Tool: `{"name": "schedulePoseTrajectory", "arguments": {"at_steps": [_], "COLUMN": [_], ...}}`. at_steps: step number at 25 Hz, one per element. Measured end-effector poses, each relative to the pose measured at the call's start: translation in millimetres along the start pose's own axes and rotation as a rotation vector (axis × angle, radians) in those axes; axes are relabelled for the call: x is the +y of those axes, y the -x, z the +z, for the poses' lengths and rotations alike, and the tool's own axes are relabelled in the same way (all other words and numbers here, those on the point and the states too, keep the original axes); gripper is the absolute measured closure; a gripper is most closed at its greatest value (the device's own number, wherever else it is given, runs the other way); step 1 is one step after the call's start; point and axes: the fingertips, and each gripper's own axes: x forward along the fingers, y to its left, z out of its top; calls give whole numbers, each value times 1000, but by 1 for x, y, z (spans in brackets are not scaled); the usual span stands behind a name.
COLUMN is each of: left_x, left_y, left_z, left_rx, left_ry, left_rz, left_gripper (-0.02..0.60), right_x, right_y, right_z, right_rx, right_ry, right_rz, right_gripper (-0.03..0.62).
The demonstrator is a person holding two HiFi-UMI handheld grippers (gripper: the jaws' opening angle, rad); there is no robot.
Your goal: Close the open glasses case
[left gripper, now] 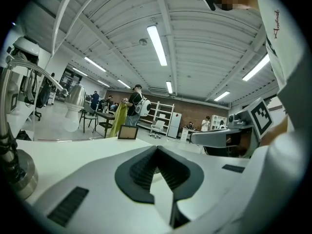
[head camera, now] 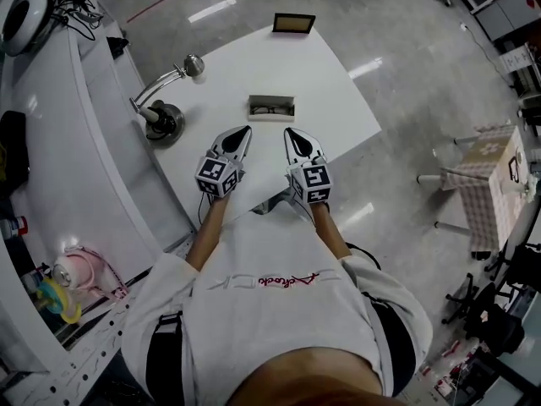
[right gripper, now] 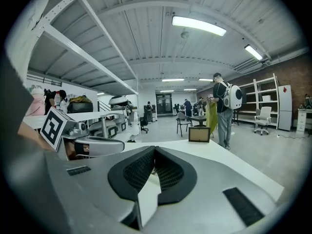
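At the left of the head view, a chrome gooseneck lamp on a round metal base (head camera: 161, 117) is standing near the left edge of the white tabletop (head camera: 338, 100). Just right of it and lower, the left gripper (head camera: 244, 132) is hovering over the near part of the table, pointing up-frame; in its own view its dark ribbed pads are pressing together at the tips with nothing between them.

In the upper middle of the frame, the pale rectangular glasses case (head camera: 271, 106) is lying flat on the table just beyond the two gripper tips and roughly between them. Its long axis is running left to right across the picture. It is lying open with the opening facing up, showing a light rim around a dark interior where a dark-framed pair of glasses is resting. Neither gripper is touching it.

The right gripper (head camera: 292, 134) is hovering beside the left one, angling slightly inward, its jaws likewise meeting at the tips and holding nothing.

Further up, at the table's far edge, a small dark-framed picture frame (head camera: 293, 24) is sitting
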Motion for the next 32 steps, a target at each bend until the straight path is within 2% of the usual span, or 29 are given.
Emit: {"name": "schedulePoseTrajectory", "arguments": {"at_steps": [9,32], "left_x": [12,35], "left_y": [-15,-44], "left_z": [-11,-67], "left_rx": [43,190], "left_ry": [30,116], "left_rz": [12,14], "left_gripper": [555,555], "right_x": [-13,-29], "right_y": [-19,-41], "right_z": [-13,-92], "right_rx": [48,225], "right_ry": [-30,-146], "right_rz": [17,27], "right_gripper": [565,565]}}
